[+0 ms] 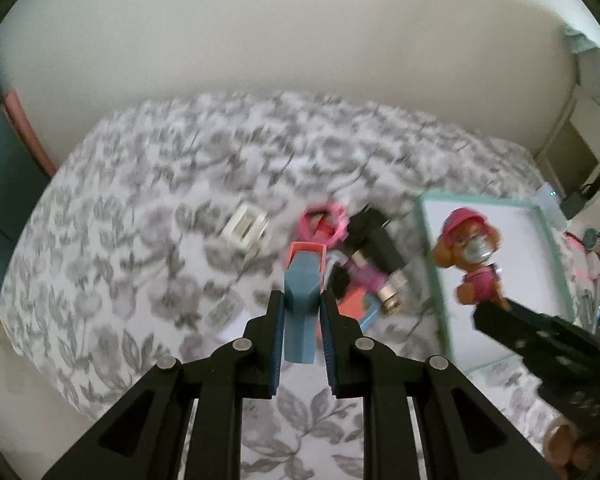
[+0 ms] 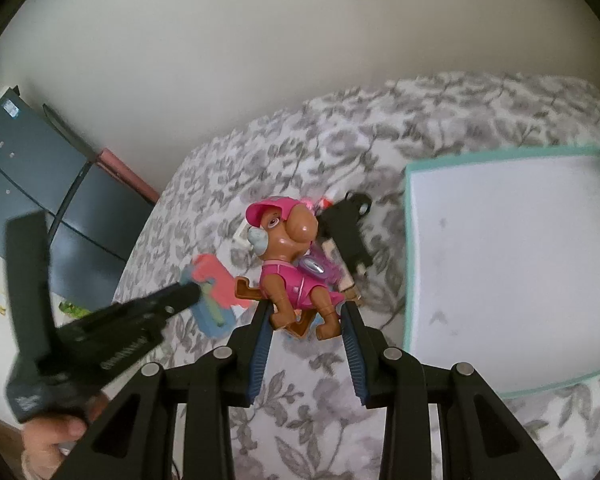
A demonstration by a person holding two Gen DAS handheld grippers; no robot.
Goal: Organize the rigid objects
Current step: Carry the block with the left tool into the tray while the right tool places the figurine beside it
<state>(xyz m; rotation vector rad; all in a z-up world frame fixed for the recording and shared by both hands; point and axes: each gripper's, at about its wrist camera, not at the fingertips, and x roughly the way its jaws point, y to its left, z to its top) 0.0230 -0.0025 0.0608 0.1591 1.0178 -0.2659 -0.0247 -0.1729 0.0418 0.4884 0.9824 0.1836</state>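
Note:
In the left wrist view my left gripper [image 1: 303,296] is shut on a blue toy piece with a coral end [image 1: 302,280], held above the floral bedspread. My right gripper [image 2: 306,306] is shut on the legs of a brown pup figure in a pink outfit and cap [image 2: 288,256], upright and lifted off the bed. The left wrist view shows that pup figure [image 1: 472,252] in front of the tray, with the right gripper [image 1: 496,310] below it. From the right wrist, the left gripper [image 2: 190,292] appears at the left with the blue and coral piece [image 2: 214,292].
A shallow white tray with a teal rim [image 2: 409,248] lies on the bed at the right. A pile holds a pink ring [image 1: 324,222], a black object [image 1: 374,236], a white piece [image 1: 246,226] and a coral and blue block [image 1: 356,304]. A dark cabinet [image 2: 40,208] stands left.

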